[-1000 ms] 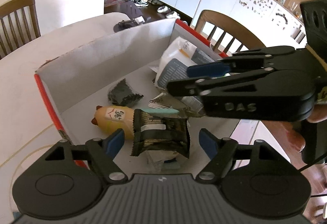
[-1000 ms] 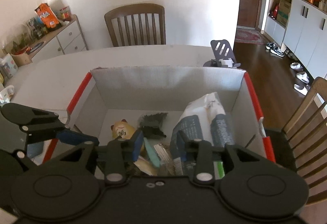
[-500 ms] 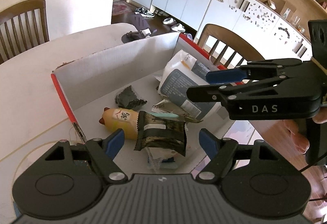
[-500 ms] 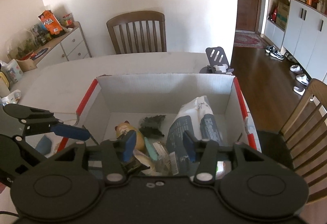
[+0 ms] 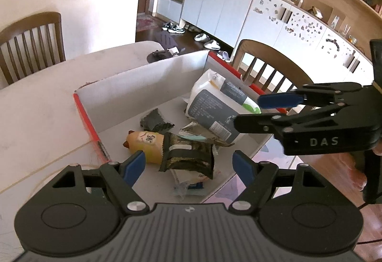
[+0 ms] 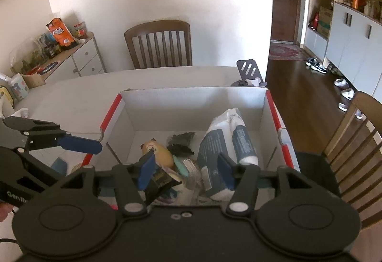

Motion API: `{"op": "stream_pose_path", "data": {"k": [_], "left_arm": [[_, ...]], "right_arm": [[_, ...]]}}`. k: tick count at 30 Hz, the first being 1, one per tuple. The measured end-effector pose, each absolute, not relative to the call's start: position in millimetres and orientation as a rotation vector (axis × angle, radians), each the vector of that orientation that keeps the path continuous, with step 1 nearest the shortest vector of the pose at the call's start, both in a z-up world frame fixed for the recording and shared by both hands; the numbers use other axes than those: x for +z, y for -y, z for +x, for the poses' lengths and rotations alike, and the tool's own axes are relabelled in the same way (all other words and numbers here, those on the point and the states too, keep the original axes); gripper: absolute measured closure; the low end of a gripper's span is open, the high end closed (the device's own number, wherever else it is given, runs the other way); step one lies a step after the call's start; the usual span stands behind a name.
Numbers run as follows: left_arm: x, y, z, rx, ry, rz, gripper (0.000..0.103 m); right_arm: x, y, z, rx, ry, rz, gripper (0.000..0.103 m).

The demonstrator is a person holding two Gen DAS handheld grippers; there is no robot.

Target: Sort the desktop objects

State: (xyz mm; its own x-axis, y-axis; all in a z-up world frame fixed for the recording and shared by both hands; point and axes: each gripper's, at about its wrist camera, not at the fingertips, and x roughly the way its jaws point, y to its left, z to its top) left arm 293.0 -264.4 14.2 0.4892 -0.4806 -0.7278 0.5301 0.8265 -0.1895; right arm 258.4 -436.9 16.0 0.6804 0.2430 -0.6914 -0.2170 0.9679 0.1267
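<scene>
Left gripper (image 5: 186, 164) wide open, holding nothing, above dark foil snack packet (image 5: 188, 156) in white cardboard box with red edges (image 5: 143, 85). Right gripper (image 6: 186, 171) open, empty, over yellow cat-shaped toy (image 6: 157, 152); grey-white tissue pack (image 6: 224, 140) leans on box's right wall.

In the right wrist view, the near end of the white cardboard box with red edges (image 6: 271, 104) is hidden behind the right gripper (image 6: 186, 171), whose blue pads cover part of the dark foil snack packet (image 6: 160, 178) and the grey-and-white tissue pack (image 6: 214, 142). The left gripper (image 6: 78, 144) is cut off by the left edge. In the left wrist view, crumpled clear wrappers (image 5: 188, 185) beneath the packet are too jumbled to identify, and print on the yellow cat-shaped toy (image 5: 145, 144) is too small to read.
</scene>
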Motion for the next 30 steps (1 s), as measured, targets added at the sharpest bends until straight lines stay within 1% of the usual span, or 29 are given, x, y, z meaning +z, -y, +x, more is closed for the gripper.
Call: {"op": "stream_pose_path", "data": {"k": [2, 3, 7, 9, 12, 13, 14, 17, 18, 21, 30], "left_arm": [[14.8, 259.4, 290.7, -0.611, -0.861, 0.055, 0.022], [14.9, 257.3, 289.5, -0.606, -0.86, 0.053, 0.018], [15.1, 248.5, 282.4, -0.6, -0.851, 0.046, 0.016], [16.0, 244.5, 278.6, -0.598, -0.843, 0.039, 0.016], [18.5, 239.1, 271.9, -0.597, -0.835, 0.033, 0.014], [19.5, 237.4, 269.5, -0.597, -0.831, 0.034, 0.01], [20.3, 236.1, 267.4, -0.594, -0.826, 0.036, 0.0], [23.1, 232.3, 260.3, -0.593, -0.809, 0.039, 0.0], [23.7, 231.8, 258.6, -0.594, -0.805, 0.044, 0.0], [25.5, 229.1, 251.5, -0.602, -0.797, 0.051, 0.0], [31.2, 221.4, 234.9, -0.598, -0.784, 0.052, 0.0]], "right_arm": [[16.9, 436.6, 252.1, 0.243, -0.774, 0.041, 0.041], [17.4, 436.2, 249.5, 0.24, -0.772, 0.045, 0.04], [18.7, 431.0, 237.2, 0.222, -0.768, 0.043, 0.037], [20.4, 428.5, 231.0, 0.212, -0.76, 0.039, 0.031], [23.1, 424.9, 221.4, 0.198, -0.744, 0.03, 0.026], [24.2, 423.9, 218.3, 0.189, -0.738, 0.027, 0.025], [25.2, 423.1, 215.6, 0.183, -0.731, 0.029, 0.023], [28.4, 421.1, 207.3, 0.161, -0.715, 0.029, 0.019], [29.3, 420.5, 205.1, 0.155, -0.71, 0.029, 0.015], [30.6, 416.7, 197.3, 0.143, -0.699, 0.028, 0.012], [33.9, 408.8, 177.7, 0.116, -0.672, 0.021, 0.009]]}}
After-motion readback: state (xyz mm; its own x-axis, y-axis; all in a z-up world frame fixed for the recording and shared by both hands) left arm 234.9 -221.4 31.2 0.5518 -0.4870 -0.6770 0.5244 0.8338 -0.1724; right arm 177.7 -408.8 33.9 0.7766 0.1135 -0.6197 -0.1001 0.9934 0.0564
